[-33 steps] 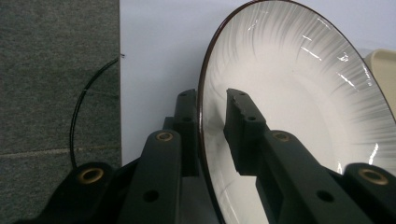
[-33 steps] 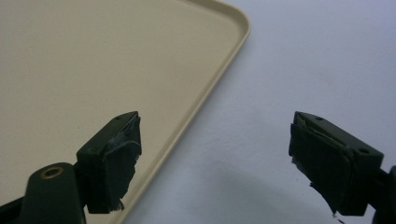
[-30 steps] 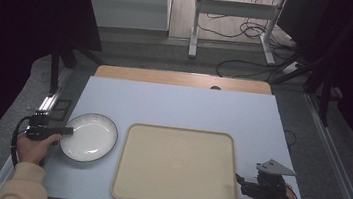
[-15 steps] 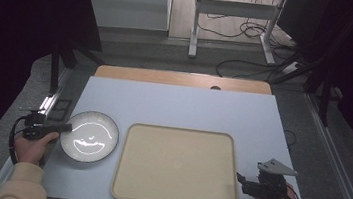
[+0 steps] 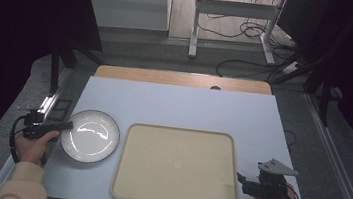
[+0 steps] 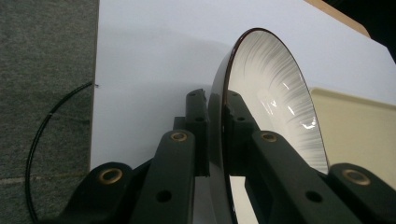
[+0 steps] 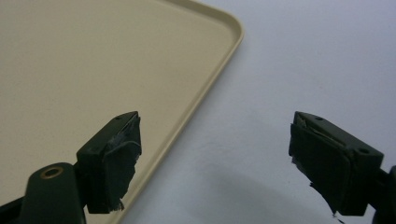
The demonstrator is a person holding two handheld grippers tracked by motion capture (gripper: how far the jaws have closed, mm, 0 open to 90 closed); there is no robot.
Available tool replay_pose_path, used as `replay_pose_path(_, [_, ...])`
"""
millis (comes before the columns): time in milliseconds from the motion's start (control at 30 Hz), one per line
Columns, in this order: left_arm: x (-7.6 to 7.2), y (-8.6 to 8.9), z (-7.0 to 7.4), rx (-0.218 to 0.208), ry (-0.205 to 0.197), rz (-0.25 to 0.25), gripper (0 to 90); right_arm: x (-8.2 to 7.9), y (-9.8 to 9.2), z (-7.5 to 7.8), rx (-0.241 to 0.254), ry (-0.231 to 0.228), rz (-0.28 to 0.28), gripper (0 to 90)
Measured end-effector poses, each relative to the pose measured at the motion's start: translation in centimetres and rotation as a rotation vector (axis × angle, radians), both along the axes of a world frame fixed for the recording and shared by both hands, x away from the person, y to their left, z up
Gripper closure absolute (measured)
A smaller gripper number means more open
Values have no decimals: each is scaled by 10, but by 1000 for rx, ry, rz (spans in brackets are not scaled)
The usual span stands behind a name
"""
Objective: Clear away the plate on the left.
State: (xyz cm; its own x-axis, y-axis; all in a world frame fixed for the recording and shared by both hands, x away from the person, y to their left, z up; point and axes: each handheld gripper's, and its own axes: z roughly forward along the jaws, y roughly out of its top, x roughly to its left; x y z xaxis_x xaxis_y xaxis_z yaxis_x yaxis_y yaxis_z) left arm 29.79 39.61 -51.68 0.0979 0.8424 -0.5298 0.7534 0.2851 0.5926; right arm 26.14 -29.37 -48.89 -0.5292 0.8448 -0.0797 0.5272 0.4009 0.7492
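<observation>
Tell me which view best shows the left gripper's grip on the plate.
The left gripper view: the left gripper has its jaws clamped on the white plate at its dark rim. The high view shows the plate whole, with the grip small at its left edge.

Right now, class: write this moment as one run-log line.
left gripper: shut on plate rim | right gripper: open, beside tray edge | tray: bare

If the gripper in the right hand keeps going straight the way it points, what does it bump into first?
Probably the right edge of the beige tray. The right gripper is open, fingers astride that rim, pointing along it. It may hover above the tray; height is unclear.
</observation>
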Motion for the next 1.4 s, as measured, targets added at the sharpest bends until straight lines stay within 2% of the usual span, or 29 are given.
replay_pose_path(267, [-1, -1, 4, -9, -28, 8, 829, 0, 0, 0, -1, 0, 2, 177])
replay_pose_path(467, [-5, 5, 7, -72, -60, 15, 824, 0, 0, 0, -1, -1, 1, 177])
replay_pose_path(600, [-7, 6, 11, -88, -82, 17, 822, 0, 0, 0, -2, -1, 2, 177])
replay_pose_path(1100, [-11, -5, 29, -133, -173, -49, 821, 0, -1, 0, -2, -3, -5, 177])
replay_pose_path(1400, [-11, -11, 33, -158, -188, -66, 817, 0, -1, 1, -2, -6, -5, 177])
